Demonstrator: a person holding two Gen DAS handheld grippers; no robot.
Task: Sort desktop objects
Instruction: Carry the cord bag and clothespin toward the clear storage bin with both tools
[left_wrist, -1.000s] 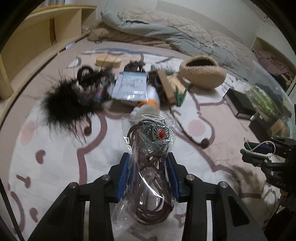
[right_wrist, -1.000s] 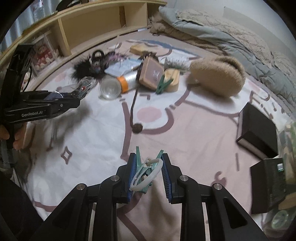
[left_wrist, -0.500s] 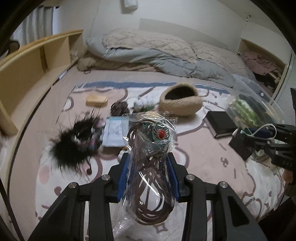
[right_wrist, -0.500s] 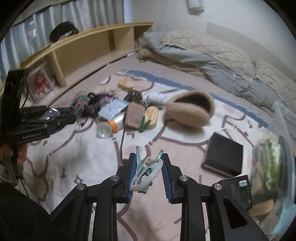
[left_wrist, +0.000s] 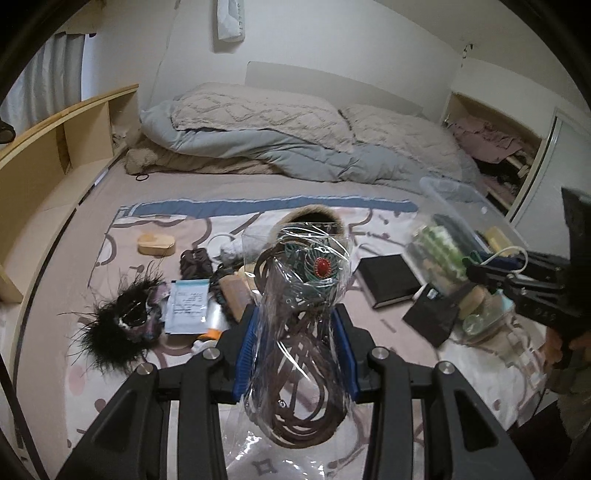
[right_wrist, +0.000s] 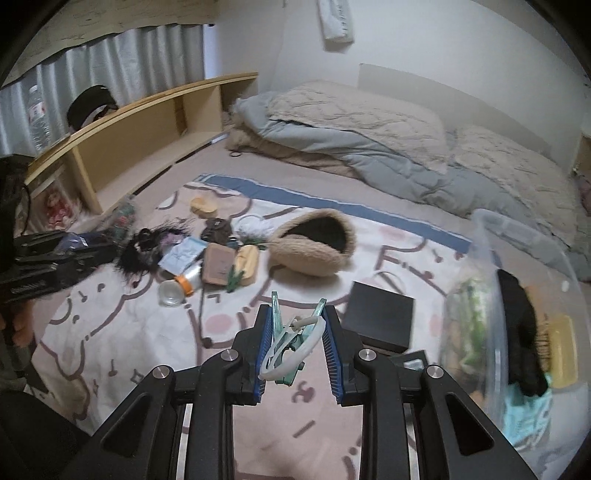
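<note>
The right wrist view puts the clear plastic bin (right_wrist: 524, 295), already part-filled, to the right of the right gripper (right_wrist: 295, 343) and close beside it, so this hand looks the nearer of the two to the drop. That gripper is clenched on a green clip (right_wrist: 286, 354) with a white loop, the clip's long axis running along the fingers. From the left wrist view the bin (left_wrist: 465, 206) lies further to the right of the left gripper (left_wrist: 295, 347), beyond the black box (left_wrist: 388, 278), with the other hand's tool between. The left gripper grasps a clear bag of brown cord (left_wrist: 299, 332) bearing a red-stoned ornament, its long axis upright between the pads. The loose pile lies left of the bin. A pale packet (left_wrist: 188, 306) there carries print, too blurred to read; no brand is legible.
</note>
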